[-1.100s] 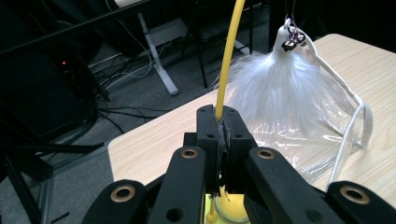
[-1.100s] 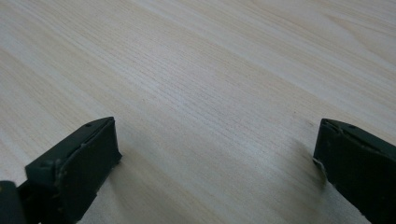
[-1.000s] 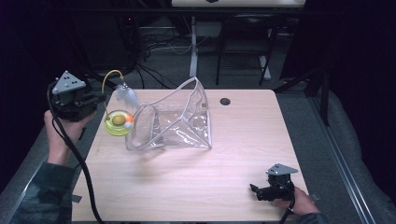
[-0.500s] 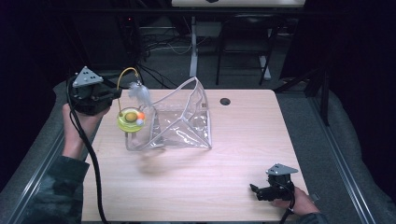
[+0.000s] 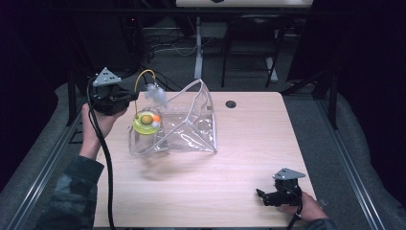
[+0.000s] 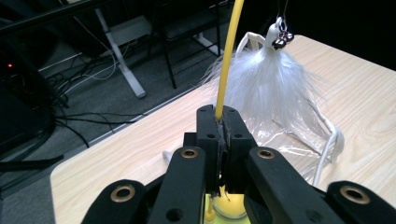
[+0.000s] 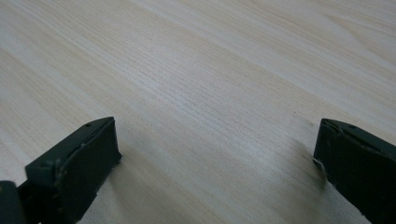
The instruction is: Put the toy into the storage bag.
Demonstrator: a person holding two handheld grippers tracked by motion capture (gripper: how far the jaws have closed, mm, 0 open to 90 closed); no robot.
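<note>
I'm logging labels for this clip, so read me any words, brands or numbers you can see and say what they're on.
None: no readable text on the toy with the yellow wand and white feather tuft, the clear plastic bag, the left gripper or the table.

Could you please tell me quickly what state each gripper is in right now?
Left gripper: closed on the thin yellow wire stem of a white feather toy.
Right gripper: open, holding nothing, low over the light wooden table.
</note>
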